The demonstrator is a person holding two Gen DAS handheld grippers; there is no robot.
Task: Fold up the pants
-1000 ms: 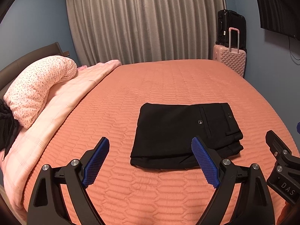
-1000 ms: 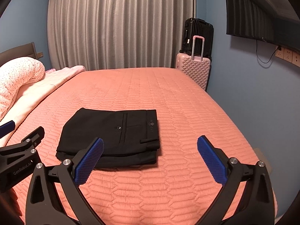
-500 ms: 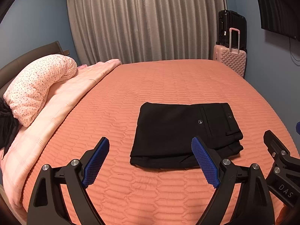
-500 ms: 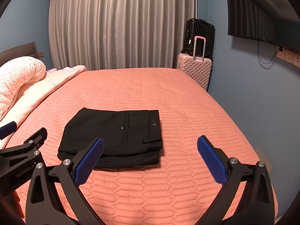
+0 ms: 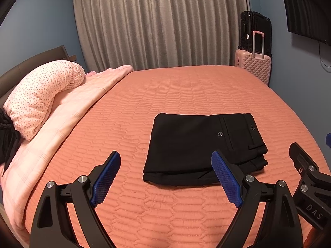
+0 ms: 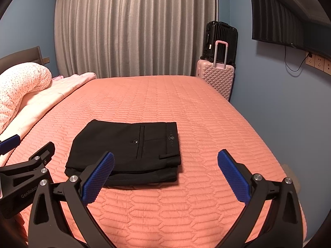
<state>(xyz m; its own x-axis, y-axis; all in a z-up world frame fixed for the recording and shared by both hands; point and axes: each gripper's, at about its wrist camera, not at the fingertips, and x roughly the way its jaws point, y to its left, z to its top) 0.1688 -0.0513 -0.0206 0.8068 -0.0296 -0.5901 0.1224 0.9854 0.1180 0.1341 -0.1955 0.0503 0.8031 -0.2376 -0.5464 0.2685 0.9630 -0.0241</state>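
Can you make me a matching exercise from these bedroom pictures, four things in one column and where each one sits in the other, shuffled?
Things:
1. folded black pants
2. pink hard-shell suitcase
3. dotted pink pillow
4. black wall-mounted television

Places:
A. at the head of the bed, beside the dark headboard
B. on the blue wall, above a dangling cable
C. flat on the orange quilted bedspread
D. on the floor by the grey curtain, in front of a black suitcase

Pairs: 1-C, 2-D, 3-A, 4-B

left wrist: near bed (image 5: 186,95) edge, faces curtain (image 5: 161,22) | right wrist: alongside, same bed
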